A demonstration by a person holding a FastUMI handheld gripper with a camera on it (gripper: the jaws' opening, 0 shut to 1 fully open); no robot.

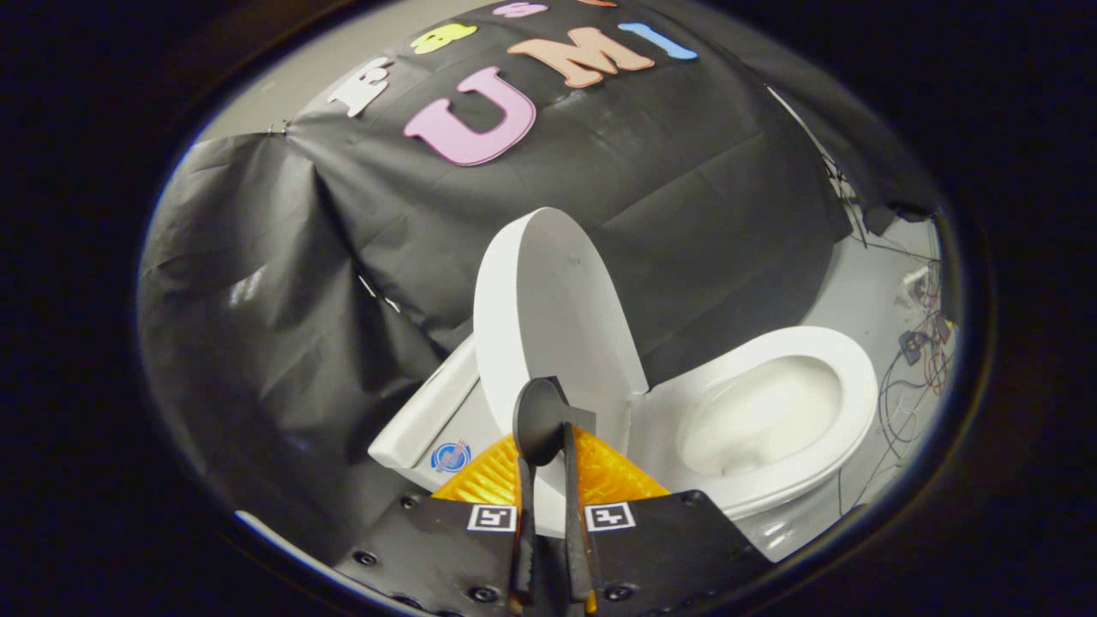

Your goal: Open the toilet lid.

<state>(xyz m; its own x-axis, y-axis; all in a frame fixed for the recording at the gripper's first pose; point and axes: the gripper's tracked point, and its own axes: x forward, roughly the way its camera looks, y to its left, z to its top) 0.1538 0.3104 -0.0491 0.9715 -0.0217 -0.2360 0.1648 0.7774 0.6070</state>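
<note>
The white toilet lid (548, 300) stands raised, nearly upright, with its inner face turned toward the open bowl. The seat ring (844, 377) lies flat around the white bowl (754, 420), to the right of the lid. My gripper (545, 416) is shut, its two fingers pressed close together with nothing visible between them. Its tips lie in front of the lower part of the lid, near the hinge end. Whether they touch the lid cannot be told.
The white tank (424, 416) sits left of the lid, with a round blue sticker (452, 456) on top. The creased black cloth wall (283, 283) hangs close behind the toilet. Loose cables and plugs (917, 351) lie on the grey floor beyond the bowl.
</note>
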